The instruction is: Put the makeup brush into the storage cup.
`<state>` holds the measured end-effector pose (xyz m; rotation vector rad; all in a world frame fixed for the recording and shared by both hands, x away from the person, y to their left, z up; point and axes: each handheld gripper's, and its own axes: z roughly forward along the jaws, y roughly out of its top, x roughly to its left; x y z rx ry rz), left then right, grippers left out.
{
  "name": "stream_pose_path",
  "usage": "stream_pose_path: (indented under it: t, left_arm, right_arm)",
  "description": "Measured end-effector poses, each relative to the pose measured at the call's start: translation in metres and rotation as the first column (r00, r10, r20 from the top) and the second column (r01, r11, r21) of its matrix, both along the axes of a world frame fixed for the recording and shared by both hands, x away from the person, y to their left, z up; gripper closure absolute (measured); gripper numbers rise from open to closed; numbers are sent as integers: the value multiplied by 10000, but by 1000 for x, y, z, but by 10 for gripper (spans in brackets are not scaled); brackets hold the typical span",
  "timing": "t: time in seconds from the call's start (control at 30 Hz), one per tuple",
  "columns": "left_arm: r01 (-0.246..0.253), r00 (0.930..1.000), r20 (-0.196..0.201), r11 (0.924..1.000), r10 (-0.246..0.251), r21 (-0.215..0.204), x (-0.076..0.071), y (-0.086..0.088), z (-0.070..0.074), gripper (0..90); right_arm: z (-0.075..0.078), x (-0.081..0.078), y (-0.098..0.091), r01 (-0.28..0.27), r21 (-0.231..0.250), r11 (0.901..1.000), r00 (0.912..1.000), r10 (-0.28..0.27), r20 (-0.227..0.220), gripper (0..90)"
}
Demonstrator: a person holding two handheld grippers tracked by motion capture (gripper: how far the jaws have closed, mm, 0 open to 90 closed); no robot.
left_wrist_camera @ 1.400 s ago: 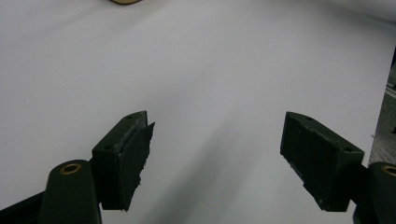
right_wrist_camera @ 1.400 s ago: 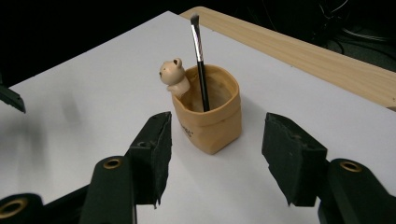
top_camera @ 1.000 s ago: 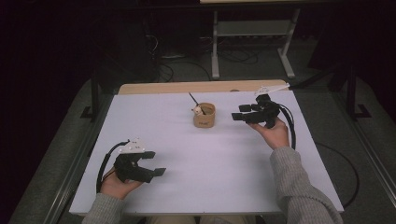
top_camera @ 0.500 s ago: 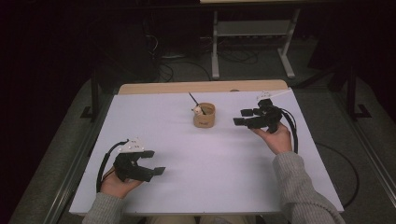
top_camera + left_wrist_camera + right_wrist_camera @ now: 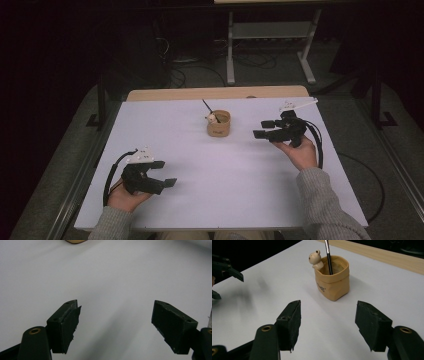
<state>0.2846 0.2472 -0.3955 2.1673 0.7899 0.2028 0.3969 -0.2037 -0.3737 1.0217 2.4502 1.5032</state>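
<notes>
White table (image 5: 225,180); tan pouch (image 5: 333,281) holds dark stick (image 5: 328,257), bear figure (image 5: 315,258) on rim; both grippers' jaws wide, empty.

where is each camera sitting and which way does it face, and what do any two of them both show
High view: above the person's side, facing forward and down at the white table; both hands and sleeves, left tongs, right tongs.
Left gripper view: on the left tongs, looking across bare table; its open jaws.
Right gripper view: on the right tongs, facing the tan pot; its open jaws.
Shared: high and right gripper views both show the pot, its bear figure and dark stick.
</notes>
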Motion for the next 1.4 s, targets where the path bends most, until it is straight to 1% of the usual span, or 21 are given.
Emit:
stream_pose_path:
  t: [0.13,0.27,0.33,0.4,0.43,0.63,0.67,0.8,0.87,0.93,1.03,1.07,1.2,1.3,1.4]
  left_arm:
    - [14,10000,30,10000,-14,20,1,-1,0,213]
    - [15,10000,38,10000,-15,27,2,-1,-1,212]
    - [-12,10000,74,10000,12,55,2,-1,-1,206]
    - [-23,9999,102,10000,22,75,3,-1,-1,199]
    - [-68,9999,152,10000,67,52,3,0,-1,197]
    - [-118,9997,232,9999,117,36,3,-1,0,196]
    - [-109,9996,249,9999,108,41,3,-1,0,197]
    - [-72,9995,295,10000,71,41,3,-1,0,196]
    - [-73,9995,318,10000,72,29,3,-1,0,196]
    - [-84,9994,323,10000,84,13,3,-2,1,197]
    - [-87,9995,314,10000,86,25,3,-2,0,197]
    - [-82,9995,292,10000,81,33,2,-3,0,196]
    - [-83,9995,290,10000,82,23,3,-3,0,196]
    - [-69,9996,271,10000,68,45,3,-3,0,196]
    - [-71,9996,281,10000,71,24,3,-3,0,194]
  right_arm:
    - [-2,-5,0,-26,93,10000,10000,26,-8,348]
    - [-4,-8,0,-69,19,10000,10000,69,-30,346]
    - [-6,-10,0,-120,3,9999,9998,120,-141,338]
    - [-6,-12,-1,-139,-30,9999,9998,138,-110,338]
    - [-5,-15,-2,-152,2,9999,9999,152,5,337]
    - [-7,-23,-7,-49,110,9999,10000,49,44,329]
    - [-8,-24,-8,-73,85,9999,10000,73,-22,326]
    - [-8,-30,-10,-47,52,10000,10000,47,86,324]
    - [-9,-33,-12,-59,47,10000,10000,58,69,322]
    - [-11,-35,-13,-42,76,10000,9999,41,116,321]
    - [-13,-38,-15,-35,25,10000,10000,35,5,310]
    - [-13,-40,-15,-7,21,10000,10000,6,78,311]
    - [-16,-45,-16,-15,49,10000,10000,14,87,303]
    - [-18,-49,-18,18,-51,10000,10000,-18,60,290]
    - [-18,-52,-19,83,64,9999,9999,-84,139,290]
